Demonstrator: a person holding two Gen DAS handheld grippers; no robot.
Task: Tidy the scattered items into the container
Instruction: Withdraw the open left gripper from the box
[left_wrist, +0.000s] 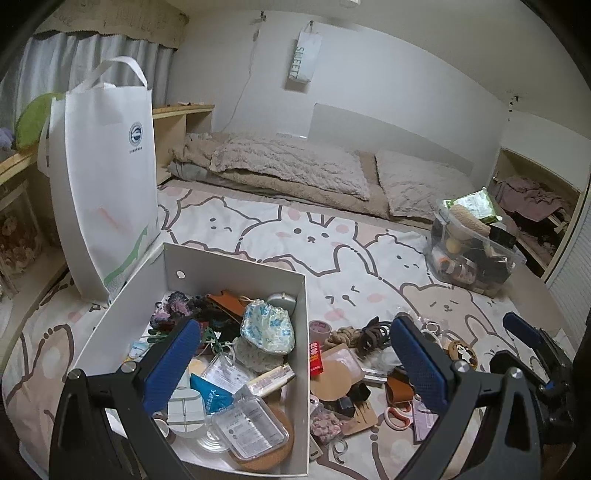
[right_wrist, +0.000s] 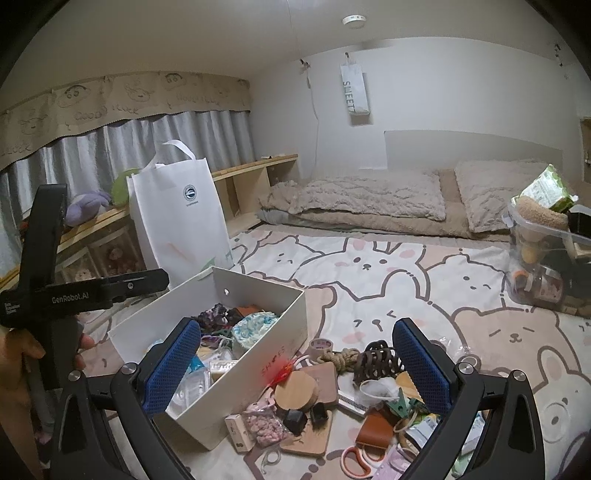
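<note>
A white open box (left_wrist: 236, 266) (right_wrist: 258, 354) stands on the bed sheet, holding several small items. A scattered pile lies right of it: a round wooden disc (right_wrist: 297, 389), a brown hair claw (right_wrist: 376, 363), a rope knot (right_wrist: 341, 356), scissors (right_wrist: 354, 459), a brown leather pouch (right_wrist: 373, 430). My left gripper (left_wrist: 295, 362) is open and empty above the box's right wall. My right gripper (right_wrist: 295, 365) is open and empty above the pile and the box edge; it also shows in the left wrist view (left_wrist: 532, 343).
A tall white tote bag (left_wrist: 107, 184) (right_wrist: 181, 218) stands behind the box. A clear bin (left_wrist: 472, 251) (right_wrist: 546, 258) full of things sits at the right. Pillows and a blanket (left_wrist: 288, 166) lie at the far end. Wooden shelves run along the left.
</note>
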